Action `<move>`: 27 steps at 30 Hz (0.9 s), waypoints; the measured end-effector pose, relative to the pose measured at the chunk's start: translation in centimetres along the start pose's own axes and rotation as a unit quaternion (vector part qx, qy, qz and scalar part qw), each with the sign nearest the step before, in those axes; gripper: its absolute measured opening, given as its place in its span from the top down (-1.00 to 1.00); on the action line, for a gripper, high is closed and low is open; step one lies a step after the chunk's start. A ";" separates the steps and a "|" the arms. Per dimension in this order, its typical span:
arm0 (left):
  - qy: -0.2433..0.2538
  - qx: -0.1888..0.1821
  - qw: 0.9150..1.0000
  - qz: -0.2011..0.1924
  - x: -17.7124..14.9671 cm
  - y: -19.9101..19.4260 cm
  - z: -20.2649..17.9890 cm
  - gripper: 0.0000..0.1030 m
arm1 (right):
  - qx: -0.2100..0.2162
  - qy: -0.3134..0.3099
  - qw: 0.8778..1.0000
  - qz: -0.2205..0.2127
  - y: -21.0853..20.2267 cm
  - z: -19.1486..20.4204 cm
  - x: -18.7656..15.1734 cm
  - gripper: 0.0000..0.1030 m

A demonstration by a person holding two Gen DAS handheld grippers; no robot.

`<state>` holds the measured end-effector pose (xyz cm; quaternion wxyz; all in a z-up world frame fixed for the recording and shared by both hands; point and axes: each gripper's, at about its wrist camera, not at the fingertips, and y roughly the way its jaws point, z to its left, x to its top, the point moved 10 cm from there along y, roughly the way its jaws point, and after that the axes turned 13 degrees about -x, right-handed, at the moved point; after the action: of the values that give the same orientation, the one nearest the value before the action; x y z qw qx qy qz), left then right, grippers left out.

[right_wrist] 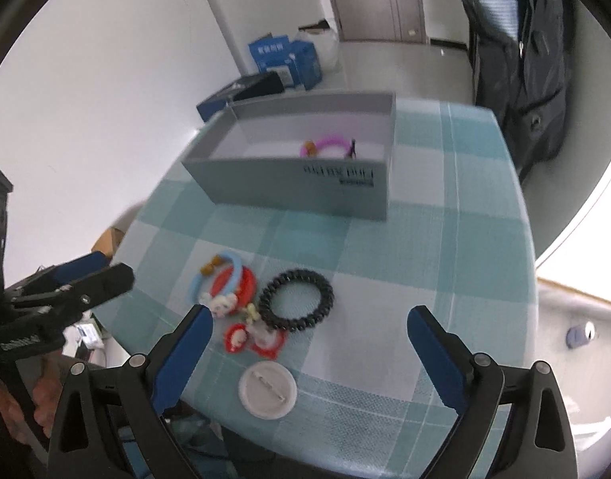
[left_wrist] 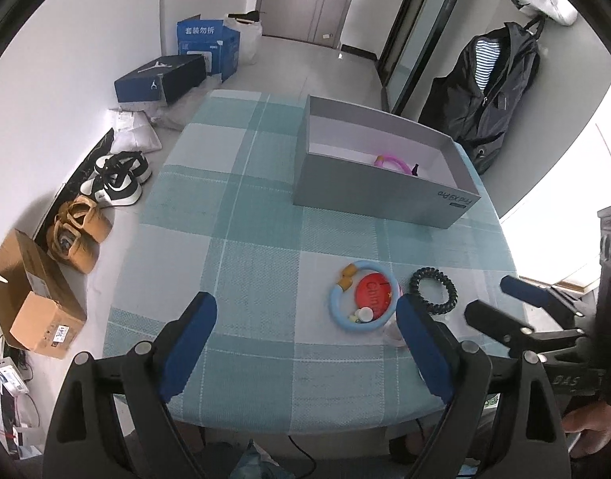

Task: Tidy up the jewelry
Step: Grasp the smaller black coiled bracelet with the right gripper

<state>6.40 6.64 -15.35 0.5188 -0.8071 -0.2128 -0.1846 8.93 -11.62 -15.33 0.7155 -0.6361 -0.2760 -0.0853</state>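
A grey box (left_wrist: 381, 195) stands at the far side of the checked table (left_wrist: 245, 207), with a pink bracelet (left_wrist: 393, 163) inside; the box (right_wrist: 297, 187) and bracelet (right_wrist: 329, 144) also show in the right wrist view. Near the front lie a light blue bracelet (left_wrist: 363, 299) over a red badge (left_wrist: 375, 291), a black spiral hair tie (right_wrist: 295, 299), small red charms (right_wrist: 251, 337) and a white round badge (right_wrist: 267, 390). My left gripper (left_wrist: 307, 321) is open and empty, left of the pile. My right gripper (right_wrist: 309, 335) is open and empty above the hair tie.
Shoes (left_wrist: 117, 179), cardboard boxes (left_wrist: 34, 299) and blue boxes (left_wrist: 209, 46) sit on the floor to the left. A dark jacket (left_wrist: 493, 92) hangs at the far right. The table's front edge is close to both grippers.
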 end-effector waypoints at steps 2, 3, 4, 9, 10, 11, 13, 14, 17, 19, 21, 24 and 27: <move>-0.001 -0.001 1.000 0.003 0.0 0.2 0.0 -0.72 | -0.003 -0.001 1.000 0.017 0.9 0.1 -0.4 -0.87; 0.000 -0.001 1.000 0.005 0.0 0.4 0.0 -0.72 | -0.002 -0.001 1.000 0.022 1.1 0.2 -0.5 -0.80; 0.001 -0.001 1.000 0.007 -0.1 0.6 0.0 -0.72 | 0.000 -0.001 1.000 0.029 1.6 0.4 -0.6 -0.76; -0.003 -0.003 1.000 0.024 -0.5 1.3 0.2 -0.72 | -0.010 -0.015 0.999 0.046 3.1 1.1 -0.7 -0.51; -0.007 -0.006 1.000 0.028 -0.5 1.4 0.4 -0.72 | -0.010 -0.020 0.999 0.050 3.4 1.3 -0.7 -0.49; -0.008 -0.006 1.000 0.029 -0.5 1.5 0.4 -0.72 | -0.014 -0.025 0.998 0.051 3.5 1.5 -0.8 -0.49; -0.013 0.000 1.000 0.026 -0.3 1.3 0.9 -0.72 | -0.026 -0.047 0.997 0.046 3.6 2.1 -0.8 -0.41; -0.016 0.001 1.000 0.025 -0.2 1.3 1.0 -0.72 | -0.035 -0.063 0.996 0.045 3.7 2.4 -0.9 -0.36; -0.035 0.003 0.999 0.026 0.0 1.3 1.9 -0.72 | -0.042 -0.086 0.995 0.041 3.7 3.4 -1.0 -0.15; -0.047 -0.001 0.998 0.029 0.0 1.4 2.2 -0.72 | -0.044 -0.090 0.994 0.038 3.6 3.6 -1.0 -0.04; -0.056 -0.003 0.998 0.031 0.0 1.6 2.4 -0.72 | -0.035 -0.082 0.995 0.042 3.5 3.7 -1.1 0.06; -0.059 -0.004 0.998 0.034 0.0 1.8 2.5 -0.72 | -0.035 -0.080 0.995 0.044 3.4 3.8 -1.2 0.13; -0.057 -0.003 0.998 0.035 0.0 1.8 2.3 -0.72 | -0.030 -0.077 0.996 0.045 3.3 3.9 -1.1 0.17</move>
<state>7.55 8.09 -17.61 0.5097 -0.8248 -0.2130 -0.1203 8.49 -7.60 -18.61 0.6759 -0.6736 -0.2988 -0.0120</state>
